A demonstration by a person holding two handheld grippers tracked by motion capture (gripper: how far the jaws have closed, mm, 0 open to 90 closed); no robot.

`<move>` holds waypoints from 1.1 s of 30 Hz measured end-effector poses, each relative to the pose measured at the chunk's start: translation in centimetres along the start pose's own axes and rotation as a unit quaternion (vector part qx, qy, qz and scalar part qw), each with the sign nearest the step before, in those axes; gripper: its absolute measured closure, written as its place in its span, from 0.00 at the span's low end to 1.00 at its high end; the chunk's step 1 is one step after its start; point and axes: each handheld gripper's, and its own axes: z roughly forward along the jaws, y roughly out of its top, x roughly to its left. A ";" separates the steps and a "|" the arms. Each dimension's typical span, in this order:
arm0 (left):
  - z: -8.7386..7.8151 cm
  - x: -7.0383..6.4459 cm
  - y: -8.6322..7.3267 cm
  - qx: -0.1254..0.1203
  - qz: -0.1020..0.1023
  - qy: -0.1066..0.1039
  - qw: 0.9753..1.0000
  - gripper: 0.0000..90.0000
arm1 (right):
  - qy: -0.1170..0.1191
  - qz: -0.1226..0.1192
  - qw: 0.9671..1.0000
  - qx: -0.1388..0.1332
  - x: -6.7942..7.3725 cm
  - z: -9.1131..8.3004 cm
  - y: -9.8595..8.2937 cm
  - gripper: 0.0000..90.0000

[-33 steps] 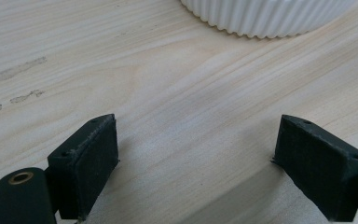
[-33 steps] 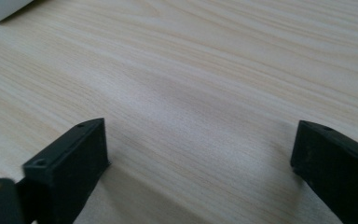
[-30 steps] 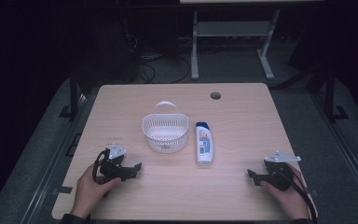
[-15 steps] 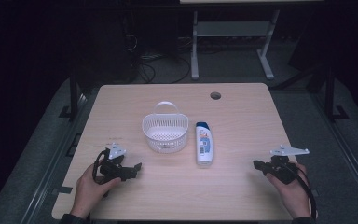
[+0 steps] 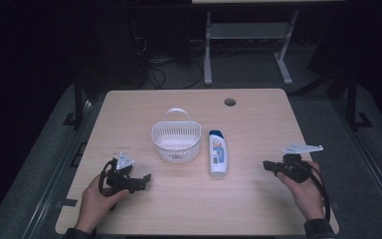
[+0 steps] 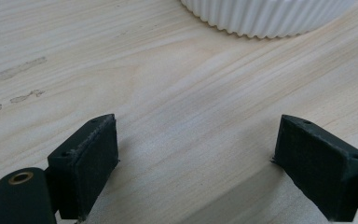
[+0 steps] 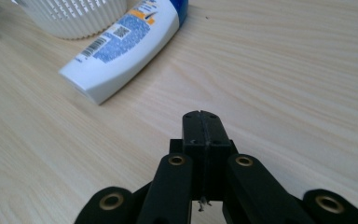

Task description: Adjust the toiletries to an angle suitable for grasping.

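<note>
right tongs (image 5: 268,166) lifted, moved outward

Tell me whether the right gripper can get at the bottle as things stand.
Probably yes. Only bare table lies between the right gripper and the bottle, which lies flat beside the basket. But its jaws are shut and would have to open first.

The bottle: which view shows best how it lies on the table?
The high view: the whole bottle lies flat, just right of the basket, its blue cap pointing away from the person. The right gripper view shows its label and flat end close up, but the cap is cut off. The left gripper view adds nothing on it.
</note>
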 end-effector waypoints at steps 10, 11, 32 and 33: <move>0.0 0.0 0.0 0.000 0.001 0.000 1.000 0.14 | 0.018 -0.003 1.000 -0.001 0.0 1.3 2.2 1.00; 0.0 0.0 0.0 0.000 0.001 0.000 1.000 0.14 | 0.020 -0.003 1.000 -0.003 0.0 1.4 2.5 1.00; 0.0 0.0 0.0 0.003 0.002 0.000 1.000 0.14 | 0.042 -0.020 0.999 -0.004 1.4 4.8 7.8 1.00; 0.0 0.0 0.0 0.003 0.002 0.000 1.000 0.14 | 0.044 -0.020 0.999 -0.003 1.5 5.0 8.1 1.00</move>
